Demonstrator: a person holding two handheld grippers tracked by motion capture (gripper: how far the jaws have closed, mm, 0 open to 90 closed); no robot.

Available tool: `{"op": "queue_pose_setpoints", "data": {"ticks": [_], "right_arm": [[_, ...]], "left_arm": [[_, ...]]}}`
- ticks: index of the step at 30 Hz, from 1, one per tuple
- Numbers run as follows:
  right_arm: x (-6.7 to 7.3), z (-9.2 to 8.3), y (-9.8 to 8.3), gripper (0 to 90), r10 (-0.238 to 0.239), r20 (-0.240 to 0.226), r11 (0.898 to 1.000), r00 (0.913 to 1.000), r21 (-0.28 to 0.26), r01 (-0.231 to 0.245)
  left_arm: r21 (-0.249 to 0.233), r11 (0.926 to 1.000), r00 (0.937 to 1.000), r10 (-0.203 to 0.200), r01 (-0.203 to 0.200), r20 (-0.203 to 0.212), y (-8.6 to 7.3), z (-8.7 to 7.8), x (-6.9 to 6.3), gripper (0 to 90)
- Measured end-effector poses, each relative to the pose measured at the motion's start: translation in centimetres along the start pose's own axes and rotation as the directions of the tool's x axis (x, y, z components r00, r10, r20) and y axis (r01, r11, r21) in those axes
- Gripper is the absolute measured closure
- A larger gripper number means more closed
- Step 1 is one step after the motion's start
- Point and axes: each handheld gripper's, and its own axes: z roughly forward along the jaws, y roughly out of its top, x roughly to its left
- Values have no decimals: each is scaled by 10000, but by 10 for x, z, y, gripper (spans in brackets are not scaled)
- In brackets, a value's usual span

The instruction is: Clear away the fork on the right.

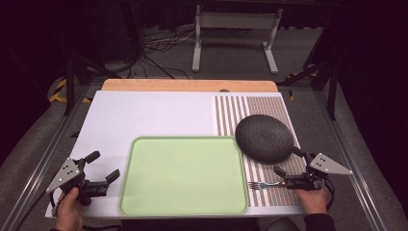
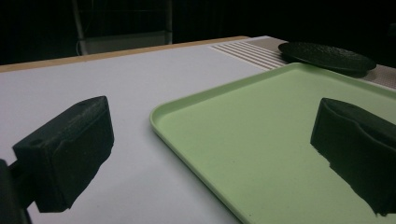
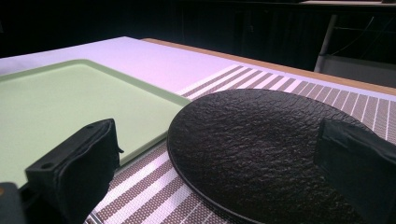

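Plate (image 1: 264,137) first: the dark, rough-textured disc sits at centre right of the high view, on the striped placemat (image 1: 269,108), its left edge just beside the green tray (image 1: 183,175). The right gripper (image 1: 288,161) waits at lower right of the frame, jaws spread wide and empty, and the plate's near rim lies directly ahead of them, up and to the left. In the right gripper view the plate (image 3: 252,149) spreads across the gap between the two black jaws, close in front, not yet touched. It is round, so there is no long axis to line up with; I judge the approach turns on meeting that near edge low and level. A fork (image 1: 262,185) lies on the placemat just below the right gripper, its long axis running left to right, tines toward the tray.

Over at lower left the left gripper (image 1: 103,166) is also wide open and empty, beside the tray's left rim (image 2: 196,140), well apart from the plate. The right hand is plainly the nearer one for the plate.
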Motion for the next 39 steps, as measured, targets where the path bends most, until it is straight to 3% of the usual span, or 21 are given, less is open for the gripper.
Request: {"op": "queue_pose_setpoints", "data": {"ticks": [15,21,31,34,35,39], "right_arm": [[3,2,4,10,-129,-293,9999,9995,24,130],[1,0,11,43,40,-470,10000,9989,-16,-40],[-1,2,31,65,-501,-804,9976,9955,435,538],[-3,4,38,71,-940,-846,9899,9920,980,1021],[-3,4,42,71,-1188,-834,9817,9894,1394,1296],[-4,3,50,71,-1494,-802,9599,9855,2275,1640]], "left_arm": [[53,10000,10000,67,-67,23,0,0,-1,1],[13,10000,10000,54,-54,-14,0,1,-1,2],[117,9999,10000,69,-68,-36,-1,1,-1,2],[170,9998,10000,79,-79,-27,-1,0,-1,2],[182,9998,10000,78,-77,-24,-1,0,-1,2],[167,9998,10000,81,-81,-14,-1,0,-1,2]]}}
